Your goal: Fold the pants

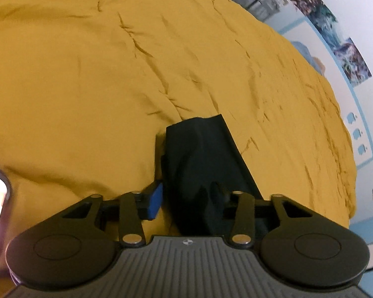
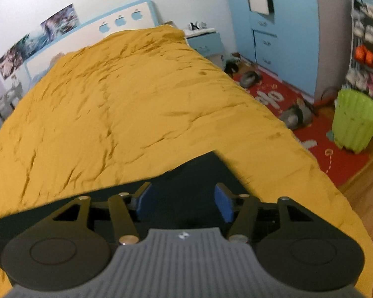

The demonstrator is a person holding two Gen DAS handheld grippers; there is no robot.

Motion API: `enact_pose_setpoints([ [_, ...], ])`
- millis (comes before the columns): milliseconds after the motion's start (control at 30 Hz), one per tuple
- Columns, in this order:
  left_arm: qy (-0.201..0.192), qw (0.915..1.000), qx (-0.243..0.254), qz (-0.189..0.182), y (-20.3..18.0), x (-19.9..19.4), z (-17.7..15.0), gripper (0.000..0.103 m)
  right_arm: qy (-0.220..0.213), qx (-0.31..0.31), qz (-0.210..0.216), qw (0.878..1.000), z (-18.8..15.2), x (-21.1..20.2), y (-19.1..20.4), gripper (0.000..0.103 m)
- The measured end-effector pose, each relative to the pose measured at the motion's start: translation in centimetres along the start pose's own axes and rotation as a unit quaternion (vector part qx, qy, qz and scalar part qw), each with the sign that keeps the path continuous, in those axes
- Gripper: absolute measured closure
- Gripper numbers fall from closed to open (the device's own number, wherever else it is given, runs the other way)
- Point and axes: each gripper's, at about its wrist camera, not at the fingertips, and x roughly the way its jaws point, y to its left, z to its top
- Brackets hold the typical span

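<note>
The dark pants (image 1: pixel 206 164) lay near the foot end of the bed, on a mustard-yellow bedspread (image 1: pixel 112 74) that stretched wide and wrinkled ahead of both cameras. In the left wrist view the left gripper (image 1: pixel 184 198) had a fold of the dark cloth draped between and over its fingers; the blue pad of one finger (image 1: pixel 156 202) showed beside the fabric while the other finger was buried under it, so whether the fingers were pinching the cloth or merely beneath it could not be told. In the right wrist view the right gripper (image 2: pixel 182 202) hovered over the pants (image 2: pixel 194 173) with its blue pads (image 2: pixel 223 203) spread apart, dark fabric visible in the gap between them. A straight edge of the pants ran diagonally across the spread. Beyond the bed's right edge lay a red rug (image 2: pixel 318 144) with a green bin (image 2: pixel 355 121) and blue drawers (image 2: pixel 266 37) well apart from the grippers.
</note>
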Motion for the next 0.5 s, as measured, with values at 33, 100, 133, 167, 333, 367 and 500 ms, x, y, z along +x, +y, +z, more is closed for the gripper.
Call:
enact_pose_setpoints([
  [33, -0.005, 1.0, -0.002, 0.002, 0.0, 0.0, 0.0, 0.067, 0.012, 0.008, 0.008, 1.0, 1.0, 0.5, -1.3, 0.047],
  [100, -0.011, 0.9999, -0.006, 0.01, 0.0, -0.1, 0.0, 0.086, 0.036, 0.02, 0.015, 0.999, 2.7, 2.0, -3.7, 0.047],
  [133, -0.012, 0.9999, -0.006, 0.01, -0.1, -0.2, 0.0, 0.088, 0.05, 0.023, 0.02, 0.998, 3.4, 2.9, -4.6, 0.047],
  [167, -0.013, 0.9998, -0.005, 0.01, -0.3, -0.3, -0.2, 0.095, 0.068, 0.027, 0.034, 0.997, 3.9, 4.1, -5.5, 0.047],
  [333, -0.031, 0.9989, 0.023, 0.028, -2.1, -1.3, -0.3, 0.098, 0.134, 0.093, 0.095, 0.982, 4.8, 10.0, -9.1, 0.047],
  [367, -0.034, 0.9985, 0.029, 0.03, -2.4, -1.4, -0.3, 0.098, 0.15, 0.111, 0.112, 0.976, 4.6, 11.2, -9.8, 0.047],
  [500, -0.037, 0.9971, 0.045, 0.048, -3.5, -1.6, -0.2, 0.098, 0.187, 0.175, 0.174, 0.951, 3.3, 14.8, -11.8, 0.051],
])
